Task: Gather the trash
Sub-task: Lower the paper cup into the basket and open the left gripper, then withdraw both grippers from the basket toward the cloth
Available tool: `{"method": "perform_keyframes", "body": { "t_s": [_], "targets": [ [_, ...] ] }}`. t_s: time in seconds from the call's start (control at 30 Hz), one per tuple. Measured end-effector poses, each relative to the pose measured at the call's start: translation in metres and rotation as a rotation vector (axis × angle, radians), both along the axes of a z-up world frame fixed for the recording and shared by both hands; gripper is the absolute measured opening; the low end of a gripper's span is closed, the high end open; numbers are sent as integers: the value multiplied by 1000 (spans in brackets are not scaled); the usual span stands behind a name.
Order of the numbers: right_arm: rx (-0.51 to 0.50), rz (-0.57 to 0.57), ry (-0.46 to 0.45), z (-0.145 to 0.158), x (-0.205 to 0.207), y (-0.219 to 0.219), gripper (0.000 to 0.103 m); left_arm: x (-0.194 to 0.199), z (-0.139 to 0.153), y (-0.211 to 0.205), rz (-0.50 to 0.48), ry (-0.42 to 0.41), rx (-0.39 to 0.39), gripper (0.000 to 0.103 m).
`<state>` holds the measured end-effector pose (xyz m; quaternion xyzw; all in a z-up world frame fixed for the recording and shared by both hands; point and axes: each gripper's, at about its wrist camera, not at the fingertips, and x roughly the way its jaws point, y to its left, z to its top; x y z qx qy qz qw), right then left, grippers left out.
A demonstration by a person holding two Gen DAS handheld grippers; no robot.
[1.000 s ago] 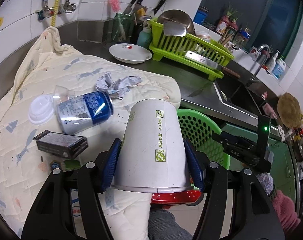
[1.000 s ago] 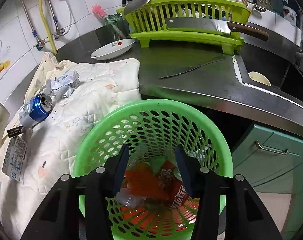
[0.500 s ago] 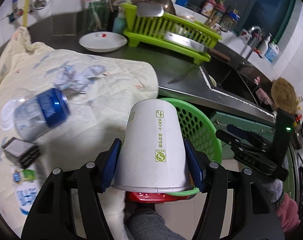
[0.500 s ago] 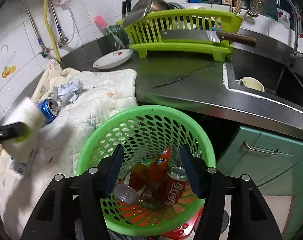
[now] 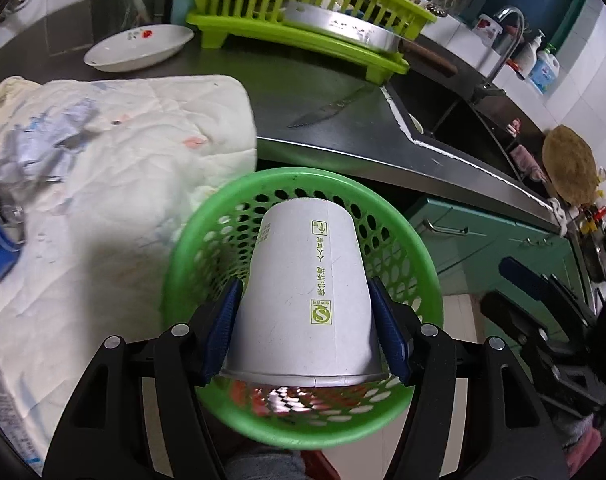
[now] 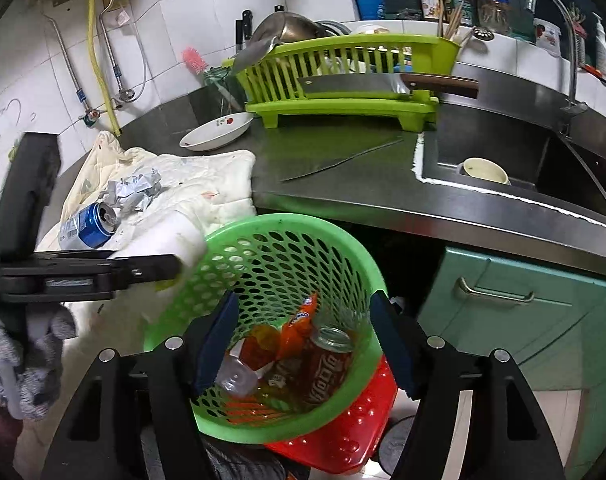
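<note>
Worktop (image 6: 343,168): steel, carrying a cloth (image 5: 115,152), blue can (image 6: 87,225) and crumpled paper (image 6: 133,190).
Left gripper (image 5: 305,322): pinching a white paper cup (image 5: 307,292) above the green basket (image 5: 183,248).
Right gripper (image 6: 303,340): spread, holding nothing, over the basket with trash inside.

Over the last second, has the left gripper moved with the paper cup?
Yes. The left gripper has carried the paper cup rightward off the quilt, toward the sink, to over the green basket.
</note>
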<state>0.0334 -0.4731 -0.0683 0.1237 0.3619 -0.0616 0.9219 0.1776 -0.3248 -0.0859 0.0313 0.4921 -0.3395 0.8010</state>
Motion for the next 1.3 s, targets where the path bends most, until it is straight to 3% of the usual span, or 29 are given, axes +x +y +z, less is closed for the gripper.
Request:
{"method": "perform_keyframes", "body": {
  "t_s": [0.33, 0.43, 0.57, 0.9, 1.0, 1.3],
  "targets": [
    [-3, -22, -2, -4, -14, -11, 66, 13, -22, -23, 17, 62, -68, 67],
    [3, -29, 1, -5, -15, -14, 66, 12, -21, -18, 16, 72, -108, 69],
    [4, -31, -15, -3, -20, -12, 66, 9, -15, -9, 25, 54, -97, 69],
    [-18, -19, -53, 9, -20, 13, 68, -11, 20, 44, 70, -21, -82, 69],
    [-28, 12, -59, 15, -19, 28, 76, -19, 28, 63, 92, -44, -74, 69],
    [-28, 108, -81, 29, -10, 72, 85, -39, 44, 132, 184, -118, -15, 70]
  ]
}}
